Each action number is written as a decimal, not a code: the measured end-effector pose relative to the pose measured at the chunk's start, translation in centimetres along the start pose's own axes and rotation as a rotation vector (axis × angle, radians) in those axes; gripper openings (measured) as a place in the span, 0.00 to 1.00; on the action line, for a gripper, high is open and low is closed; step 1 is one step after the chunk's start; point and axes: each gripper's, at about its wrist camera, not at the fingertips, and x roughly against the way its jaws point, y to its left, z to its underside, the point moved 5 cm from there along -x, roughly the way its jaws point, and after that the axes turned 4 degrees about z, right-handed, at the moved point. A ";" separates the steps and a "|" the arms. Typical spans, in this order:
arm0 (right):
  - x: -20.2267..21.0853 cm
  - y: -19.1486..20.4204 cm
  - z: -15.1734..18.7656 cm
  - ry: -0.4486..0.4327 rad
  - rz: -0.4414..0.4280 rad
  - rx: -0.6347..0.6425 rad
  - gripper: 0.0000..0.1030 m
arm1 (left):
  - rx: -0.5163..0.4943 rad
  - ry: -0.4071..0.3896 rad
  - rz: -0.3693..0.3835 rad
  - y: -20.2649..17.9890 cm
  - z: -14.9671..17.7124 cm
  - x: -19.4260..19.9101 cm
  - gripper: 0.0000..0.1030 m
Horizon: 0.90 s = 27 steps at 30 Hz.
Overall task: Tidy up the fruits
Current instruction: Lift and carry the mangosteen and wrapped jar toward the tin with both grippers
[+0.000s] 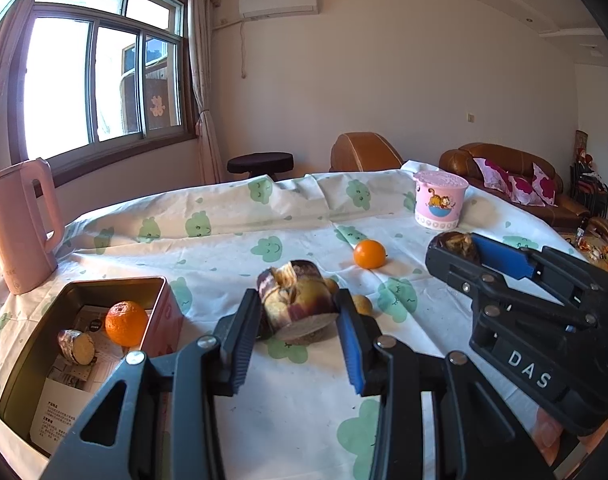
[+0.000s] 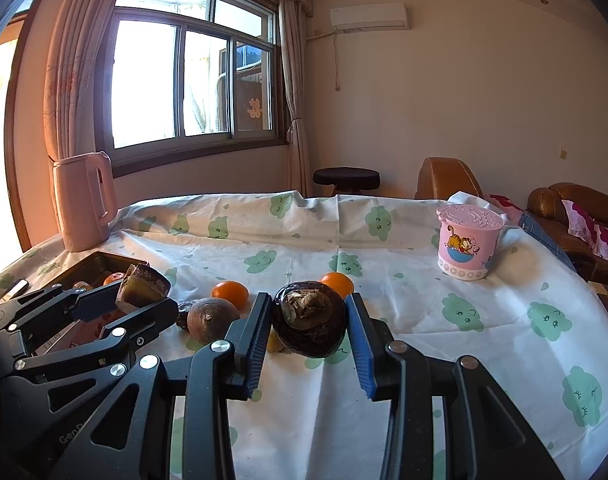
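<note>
The left gripper clenches a purple-skinned, pale-fleshed cut chunk of fruit above the cloud-print white tablecloth, while the right gripper grips a dark brown, wrinkled round fruit. At near left, an open rectangular metal tin holds a mandarin and another cut piece. Farther right lie a loose orange and a pink lidded cartoon tub.
</note>
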 end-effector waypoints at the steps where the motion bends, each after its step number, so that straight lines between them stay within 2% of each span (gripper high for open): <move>1: 0.1 0.0 0.0 -0.002 0.000 0.001 0.39 | 0.000 -0.005 -0.003 0.0 0.0 0.1 0.39; 11: 0.6 0.1 -0.1 -0.027 0.004 0.009 0.39 | 0.002 -0.034 -0.008 0.2 -0.2 0.6 0.39; 22: 0.7 0.6 -0.1 -0.031 0.012 0.037 0.39 | 0.026 -0.023 0.000 0.6 -0.1 0.7 0.39; 27: 0.5 1.6 -0.4 -0.026 -0.009 0.046 0.39 | 0.043 -0.023 -0.010 1.9 0.1 1.2 0.39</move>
